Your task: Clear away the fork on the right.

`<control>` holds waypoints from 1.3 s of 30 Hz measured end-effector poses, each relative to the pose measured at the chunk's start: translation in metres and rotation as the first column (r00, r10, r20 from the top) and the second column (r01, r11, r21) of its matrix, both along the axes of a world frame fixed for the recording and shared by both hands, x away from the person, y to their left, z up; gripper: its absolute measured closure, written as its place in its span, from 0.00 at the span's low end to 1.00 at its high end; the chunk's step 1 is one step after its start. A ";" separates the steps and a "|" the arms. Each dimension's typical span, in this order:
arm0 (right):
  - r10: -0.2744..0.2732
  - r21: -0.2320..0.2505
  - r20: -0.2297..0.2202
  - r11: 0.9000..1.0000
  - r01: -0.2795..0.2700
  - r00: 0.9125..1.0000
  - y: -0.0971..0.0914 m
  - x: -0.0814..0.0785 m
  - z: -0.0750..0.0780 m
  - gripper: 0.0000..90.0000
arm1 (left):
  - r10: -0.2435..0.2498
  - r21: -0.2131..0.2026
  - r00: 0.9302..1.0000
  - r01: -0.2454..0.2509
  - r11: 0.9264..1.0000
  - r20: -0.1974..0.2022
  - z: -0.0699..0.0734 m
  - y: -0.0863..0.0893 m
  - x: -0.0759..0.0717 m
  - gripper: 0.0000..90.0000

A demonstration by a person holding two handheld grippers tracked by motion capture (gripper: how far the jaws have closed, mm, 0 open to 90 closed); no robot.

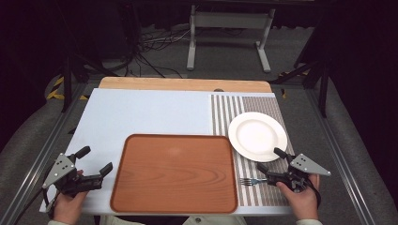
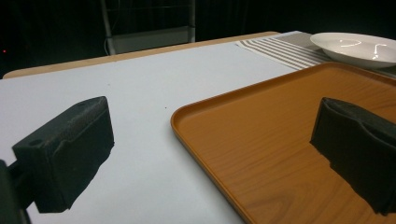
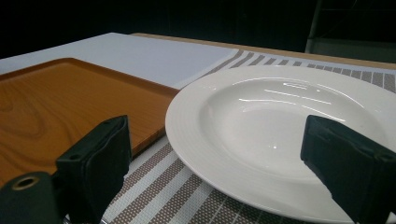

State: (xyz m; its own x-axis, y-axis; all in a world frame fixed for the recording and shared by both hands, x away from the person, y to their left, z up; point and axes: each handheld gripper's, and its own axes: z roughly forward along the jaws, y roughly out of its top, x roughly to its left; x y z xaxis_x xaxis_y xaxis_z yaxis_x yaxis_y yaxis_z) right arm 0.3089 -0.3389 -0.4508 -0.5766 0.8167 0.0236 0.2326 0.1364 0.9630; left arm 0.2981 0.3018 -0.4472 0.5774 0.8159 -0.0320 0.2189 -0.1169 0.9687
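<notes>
A brown wooden tray (image 1: 174, 174) lies empty at the near middle of the table. To its right a white plate (image 1: 257, 136) rests empty on a striped placemat (image 1: 225, 110). A metal fork (image 1: 251, 181) lies on the placemat near the front edge, its tines toward the tray. My right gripper (image 1: 271, 160) hovers open just in front of the plate and above the fork's handle end; its jaws frame the plate (image 3: 280, 121). My left gripper (image 1: 95, 160) is held open left of the tray, with the tray's rim (image 2: 187, 116) between its jaws.
A pale blue-white mat (image 1: 141, 112) covers the left and middle of the tabletop, with a wooden edge (image 1: 185, 84) at the back. Beyond the table stand a grey frame (image 1: 230, 28) and cables on the floor.
</notes>
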 end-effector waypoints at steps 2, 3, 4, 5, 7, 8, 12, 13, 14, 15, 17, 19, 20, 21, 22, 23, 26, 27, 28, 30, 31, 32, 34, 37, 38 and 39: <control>0.001 0.000 0.002 1.000 -0.001 1.000 0.000 0.000 0.001 0.11 | 0.003 -0.001 1.000 -0.003 1.000 0.001 0.000 0.000 0.000 0.00; 0.001 0.001 0.002 1.000 -0.001 1.000 0.000 -0.001 0.001 0.11 | 0.003 -0.004 1.000 -0.003 1.000 0.003 0.000 0.000 0.000 0.00; 0.003 0.003 0.003 1.000 -0.003 1.000 0.000 -0.001 0.001 0.11 | 0.005 -0.006 1.000 -0.005 1.000 0.003 0.000 0.000 -0.001 0.00; 0.003 0.004 0.003 1.000 -0.003 1.000 0.000 -0.001 0.001 0.11 | 0.004 -0.005 1.000 -0.004 1.000 0.004 0.001 0.000 -0.001 0.00; 0.003 -0.001 0.006 1.000 -0.003 1.000 0.000 -0.001 0.002 0.11 | 0.003 -0.003 1.000 -0.003 1.000 0.004 0.001 0.000 -0.001 0.00; 0.003 -0.001 0.006 1.000 -0.003 1.000 0.000 -0.001 0.002 0.11 | 0.004 -0.003 1.000 -0.004 1.000 0.004 0.001 0.000 -0.001 0.00; 0.004 0.003 0.009 1.000 -0.004 1.000 0.000 -0.001 0.003 0.11 | 0.005 -0.004 1.000 -0.005 1.000 0.003 0.001 0.000 -0.001 0.00; 0.004 0.005 0.010 1.000 -0.004 1.000 0.000 -0.002 0.003 0.11 | 0.005 -0.004 1.000 -0.005 1.000 0.003 0.001 0.000 -0.001 0.00; 0.005 0.004 0.011 1.000 -0.005 1.000 0.000 -0.002 0.003 0.11 | 0.005 -0.003 1.000 -0.005 1.000 0.003 0.001 0.000 -0.001 0.00; 0.005 0.004 0.011 1.000 -0.005 1.000 0.000 -0.002 0.003 0.11 | 0.004 -0.004 1.000 -0.004 1.000 0.004 0.001 0.001 -0.001 0.00; 0.006 -0.001 0.009 1.000 -0.006 1.000 0.000 -0.003 0.005 0.11 | 0.005 -0.004 1.000 -0.005 1.000 0.003 0.001 0.001 -0.001 0.00; 0.009 -0.008 0.016 1.000 -0.009 1.000 0.000 -0.003 0.008 0.10 | 0.007 -0.004 1.000 -0.007 1.000 0.003 0.001 0.000 -0.001 0.00; 0.007 -0.007 0.020 1.000 -0.007 1.000 -0.001 -0.003 0.011 0.10 | 0.006 -0.002 1.000 -0.006 1.000 0.002 0.001 0.000 -0.001 0.00; 0.011 -0.009 0.029 1.000 -0.010 1.000 -0.001 -0.003 0.014 0.10 | 0.007 -0.001 1.000 -0.007 1.000 0.000 0.000 0.000 -0.001 0.00; 0.016 -0.009 0.037 1.000 -0.016 0.999 -0.001 -0.003 0.019 0.10 | 0.007 -0.001 1.000 -0.007 1.000 0.000 0.000 0.000 -0.001 0.00; 0.016 -0.009 0.037 1.000 -0.016 0.999 -0.001 -0.003 0.019 0.10 | 0.007 -0.001 1.000 -0.007 1.000 0.000 0.000 0.000 -0.001 0.00; 0.049 -0.043 0.023 0.998 -0.048 0.999 0.002 -0.002 0.035 0.09 | 0.010 0.001 1.000 -0.010 1.000 0.002 0.000 0.000 -0.001 0.00; 0.057 -0.057 0.019 0.997 -0.055 0.998 0.002 -0.002 0.037 0.09 | 0.010 0.002 1.000 -0.010 1.000 0.001 0.001 0.000 -0.001 0.00; 0.070 -0.073 0.004 0.995 -0.070 0.998 0.003 -0.001 0.040 0.09 | 0.012 0.001 1.000 -0.012 1.000 0.002 0.001 0.000 -0.001 0.00; 0.085 -0.089 -0.013 0.992 -0.086 0.996 0.004 0.000 0.043 0.10 | 0.013 -0.005 1.000 -0.013 1.000 0.006 0.001 0.000 -0.001 0.00; 0.098 -0.112 -0.032 0.989 -0.101 0.995 0.005 0.001 0.046 0.11 | 0.012 -0.006 1.000 -0.012 1.000 0.006 0.001 0.001 -0.001 0.00; 0.111 -0.133 -0.046 0.984 -0.116 0.993 0.006 0.001 0.049 0.11 | 0.014 -0.011 1.000 -0.014 1.000 0.007 0.000 0.001 -0.001 0.00; 0.128 -0.191 -0.073 0.971 -0.140 0.989 0.007 0.003 0.055 0.11 | 0.015 -0.011 1.000 -0.015 1.000 0.007 0.000 0.001 -0.001 0.00; 0.141 -0.243 -0.100 0.956 -0.162 0.985 0.008 0.004 0.061 0.11 | 0.015 -0.009 1.000 -0.015 1.000 0.006 0.001 0.001 -0.001 0.00; 0.145 -0.261 -0.107 0.951 -0.168 0.984 0.008 0.005 0.063 0.11 | 0.014 -0.008 1.000 -0.014 1.000 0.006 0.001 0.001 -0.001 0.00; 0.147 -0.277 -0.117 0.945 -0.175 0.982 0.008 0.005 0.065 0.11 | 0.015 -0.010 1.000 -0.015 1.000 0.006 0.000 0.001 -0.001 0.00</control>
